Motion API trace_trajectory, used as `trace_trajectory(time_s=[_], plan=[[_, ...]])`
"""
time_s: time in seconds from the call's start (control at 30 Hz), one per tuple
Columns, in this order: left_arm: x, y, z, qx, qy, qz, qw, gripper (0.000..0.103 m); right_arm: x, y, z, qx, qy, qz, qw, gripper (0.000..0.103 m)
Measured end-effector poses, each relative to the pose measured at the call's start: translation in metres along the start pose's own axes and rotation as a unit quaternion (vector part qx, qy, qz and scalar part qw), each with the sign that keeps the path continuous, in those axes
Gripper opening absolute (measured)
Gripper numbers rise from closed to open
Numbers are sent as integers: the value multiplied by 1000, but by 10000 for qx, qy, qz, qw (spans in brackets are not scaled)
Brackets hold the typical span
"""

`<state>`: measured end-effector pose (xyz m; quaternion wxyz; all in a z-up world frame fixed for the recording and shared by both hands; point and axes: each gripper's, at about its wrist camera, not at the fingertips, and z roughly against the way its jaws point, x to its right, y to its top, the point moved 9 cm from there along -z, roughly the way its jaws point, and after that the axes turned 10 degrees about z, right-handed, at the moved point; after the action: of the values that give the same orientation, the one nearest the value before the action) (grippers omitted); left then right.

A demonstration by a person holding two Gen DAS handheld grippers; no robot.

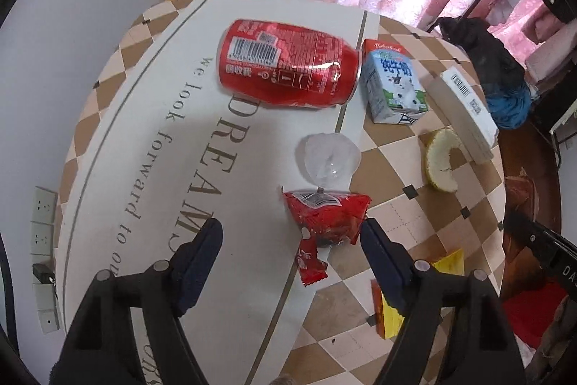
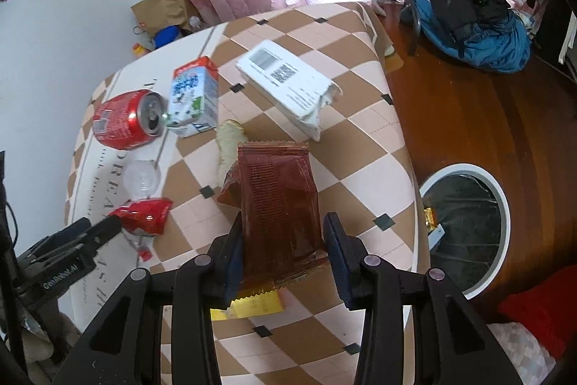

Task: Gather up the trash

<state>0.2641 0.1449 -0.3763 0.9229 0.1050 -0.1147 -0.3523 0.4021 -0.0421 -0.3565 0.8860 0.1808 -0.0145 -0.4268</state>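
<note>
My left gripper (image 1: 290, 235) is open, its fingers either side of a red snack wrapper (image 1: 326, 217) that lies on the table; the same wrapper shows in the right wrist view (image 2: 144, 215). My right gripper (image 2: 283, 242) is partly closed around a brown snack packet (image 2: 279, 201); the left finger (image 2: 234, 251) touches it, a gap shows at the right finger. The packet stands up over the table. A red soda can (image 1: 288, 62) lies on its side beside a small milk carton (image 1: 393, 82). A clear plastic cup (image 1: 330, 159) and a fruit peel (image 1: 441, 165) lie nearby.
A white-rimmed bin (image 2: 465, 230) with a black liner stands on the wooden floor right of the table (image 2: 360, 147). A torn white parcel box (image 2: 288, 85) lies at the table's far side. A yellow wrapper (image 2: 252, 303) lies under my right gripper. A blue and black bag (image 2: 468, 24) sits on the floor.
</note>
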Motion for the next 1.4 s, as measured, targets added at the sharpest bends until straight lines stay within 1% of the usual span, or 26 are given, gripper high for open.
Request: trace_trajectory(time_s=[0.1,0.17,0.2,0.23,0.27,0.3,0.33,0.37,0.47,0.53,0.7,0.8,0.97,1.13,1.17,1.2,1.27,1.3,1.33,1.4], plan=[[5,0,-14,-97,131,-70,9998,77,5,-1,-9,-71,-11,-46,10000,44],[9,-2,-28,-280,132,-47,9995,76,6,0,-14,-116,-38,-60,9999,44],[11,-3,-34,-370,84,-11,9993,71,7,0,-18,-144,-48,-66,9999,44],[12,-3,-37,-379,33,19,9993,46,7,0,-21,-161,-56,-67,9998,44],[15,-2,-37,-375,5,19,9993,33,7,-1,-23,-185,-69,-59,9998,44],[17,-3,-36,-366,0,-17,9993,24,6,-1,-25,-203,-71,-51,9998,44],[19,-2,-34,-318,-37,-71,9995,12,5,-2,-27,-217,-66,-43,9997,44],[23,-3,-29,-246,-74,-167,9995,5,4,-2,-27,-219,-64,-37,9997,44],[28,-5,-19,-147,-70,-358,9992,3,2,-3,-26,-183,-48,-10,9998,44],[27,-7,-11,-22,1,-437,9990,3,0,-4,-24,-135,-59,1,9999,44],[21,-11,17,308,33,-473,9984,2,-6,-6,-10,74,-96,22,9999,44],[17,-12,36,459,-65,-416,9981,2,-8,-7,3,235,-42,-27,9997,44],[18,-8,73,761,-200,-465,9958,2,-7,-8,29,485,73,-108,9987,44],[37,2,115,1083,-421,-594,9914,2,8,-11,62,756,183,-289,9966,44],[44,3,122,1083,-526,-629,9907,2,12,-11,66,788,191,-325,9962,44],[46,5,121,1027,-579,-608,9912,2,18,-12,72,836,201,-387,9955,44],[45,6,113,917,-681,-446,9925,4,31,-15,83,884,223,-507,9945,44],[41,6,103,843,-652,-353,9937,5,35,-16,85,898,209,-534,9943,44],[36,5,88,667,-607,-249,9956,5,39,-18,87,893,187,-548,9943,44],[27,-1,54,165,-604,-18,9980,6,45,-21,84,830,167,-560,9948,44]])
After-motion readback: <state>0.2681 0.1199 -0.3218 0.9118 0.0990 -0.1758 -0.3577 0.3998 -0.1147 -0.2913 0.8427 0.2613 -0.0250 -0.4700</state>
